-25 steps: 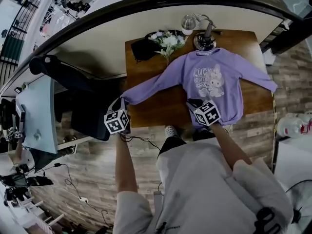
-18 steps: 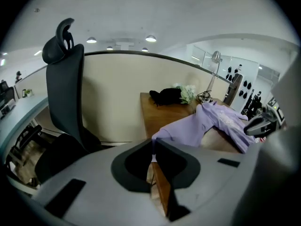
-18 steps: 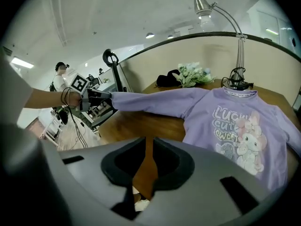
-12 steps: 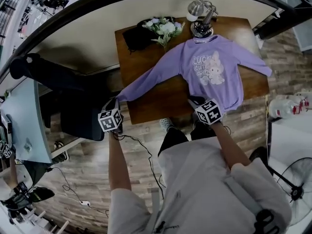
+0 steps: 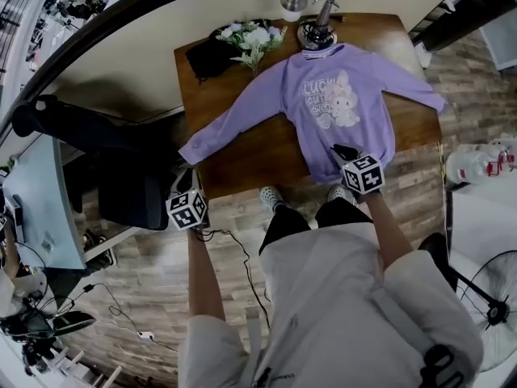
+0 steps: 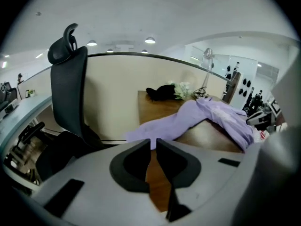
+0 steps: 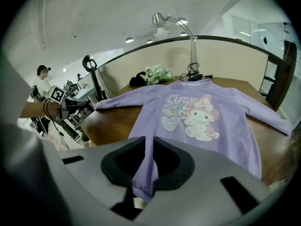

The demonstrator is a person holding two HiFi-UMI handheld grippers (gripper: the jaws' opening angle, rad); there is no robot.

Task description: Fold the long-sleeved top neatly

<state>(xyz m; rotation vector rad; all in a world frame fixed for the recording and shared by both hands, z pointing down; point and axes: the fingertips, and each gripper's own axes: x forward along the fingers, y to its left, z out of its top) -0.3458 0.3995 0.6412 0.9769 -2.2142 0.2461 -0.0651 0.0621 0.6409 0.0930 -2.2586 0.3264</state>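
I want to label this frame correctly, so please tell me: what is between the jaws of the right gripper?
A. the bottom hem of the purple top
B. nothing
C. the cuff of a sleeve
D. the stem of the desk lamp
A: in the right gripper view, the right gripper has its jaws closed on the bottom hem of the purple top, and the fabric runs out between them.
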